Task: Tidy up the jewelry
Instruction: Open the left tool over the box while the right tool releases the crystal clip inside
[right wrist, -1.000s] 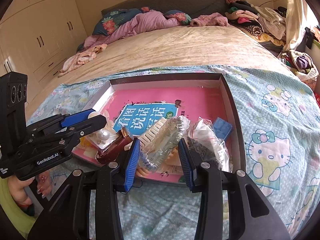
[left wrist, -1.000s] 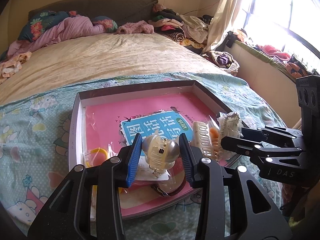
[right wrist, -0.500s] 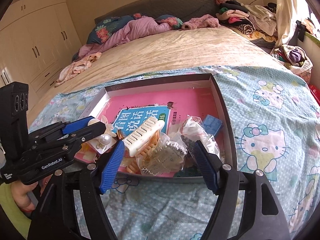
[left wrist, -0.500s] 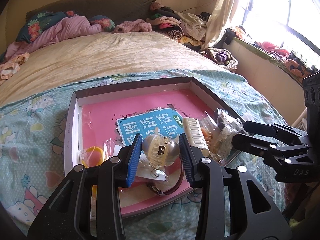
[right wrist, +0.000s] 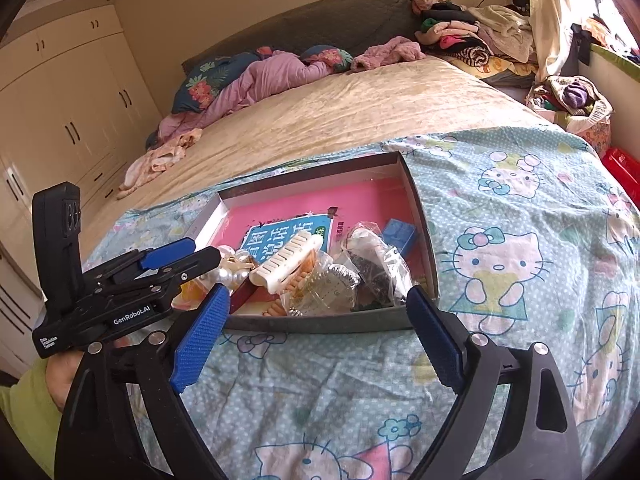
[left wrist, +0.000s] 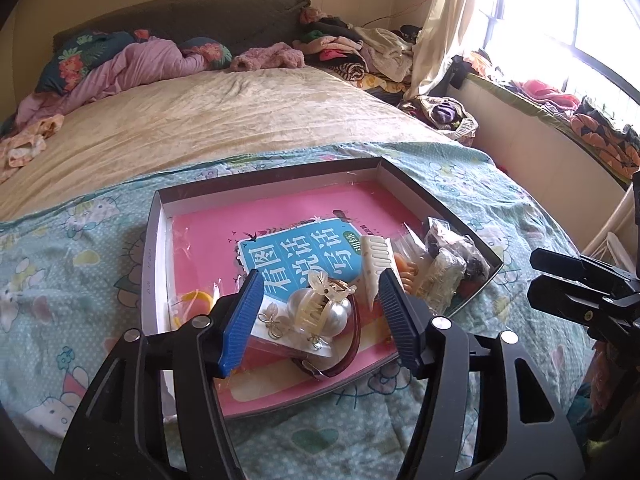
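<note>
A shallow box [left wrist: 154,240] with a pink book inside lies on the bed; it also shows in the right wrist view [right wrist: 420,220]. My left gripper [left wrist: 320,320] is open around a pearl hair clip [left wrist: 320,312], which rests in the box's near part on a dark red hairband [left wrist: 352,344]. A white comb [left wrist: 374,260], orange clip and clear bags of jewelry [left wrist: 444,268] lie at the box's right. My right gripper [right wrist: 316,340] is wide open and empty, in front of the box's near edge. The bagged clip [right wrist: 328,288] lies in the box.
A blue small box [right wrist: 398,234] sits in the box's right corner. A yellow ring [left wrist: 192,300] lies at its left. Bedding and pillows [left wrist: 132,64] are at the bed's head, clothes piles [left wrist: 360,48] at the right, wardrobes [right wrist: 60,120] at the left.
My left gripper opened and let the pearl clip rest in the box. My right gripper released the bagged clip, opened wide and drew back out of the box.
</note>
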`<state>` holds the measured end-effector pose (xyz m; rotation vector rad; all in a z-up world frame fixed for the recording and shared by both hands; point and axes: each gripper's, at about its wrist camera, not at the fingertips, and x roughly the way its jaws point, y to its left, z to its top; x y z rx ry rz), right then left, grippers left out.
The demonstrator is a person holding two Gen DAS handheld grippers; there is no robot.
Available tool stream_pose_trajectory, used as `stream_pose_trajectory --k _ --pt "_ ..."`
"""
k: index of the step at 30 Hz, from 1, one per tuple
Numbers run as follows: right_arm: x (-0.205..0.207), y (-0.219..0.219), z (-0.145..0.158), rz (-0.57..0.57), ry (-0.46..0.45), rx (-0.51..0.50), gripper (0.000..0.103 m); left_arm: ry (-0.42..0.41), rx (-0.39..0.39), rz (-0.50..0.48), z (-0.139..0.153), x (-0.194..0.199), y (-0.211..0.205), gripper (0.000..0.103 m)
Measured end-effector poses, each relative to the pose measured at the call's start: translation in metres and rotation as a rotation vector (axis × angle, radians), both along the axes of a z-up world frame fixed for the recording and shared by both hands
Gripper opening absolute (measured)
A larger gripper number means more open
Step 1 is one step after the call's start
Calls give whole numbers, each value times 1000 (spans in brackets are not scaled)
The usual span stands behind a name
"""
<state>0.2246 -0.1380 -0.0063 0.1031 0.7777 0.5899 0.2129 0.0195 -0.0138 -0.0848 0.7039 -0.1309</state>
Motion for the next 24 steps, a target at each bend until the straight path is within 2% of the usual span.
stream_pose_trajectory --k 3,6,8,11,14,24 --pt "-8 -4 6 -2 -11 1 91 -6 5 6 7 -7 0 60" --pt "-17 -7 12 -3 -24 -4 91 -16 8 22 16 -15 0 72" --pt "-23 -9 16 -8 -35 -7 91 -16 4 35 20 -21 0 86" --pt "-32 -12 22 -8 -53 -7 92 -17 0 46 26 -31 0 93" --pt "-41 -15 30 -13 -79 -14 99 -17 -8 46 32 -42 -2 93" --pt "-79 -21 45 11 -146 -20 99 -30 -14 61 43 -82 -12 93"
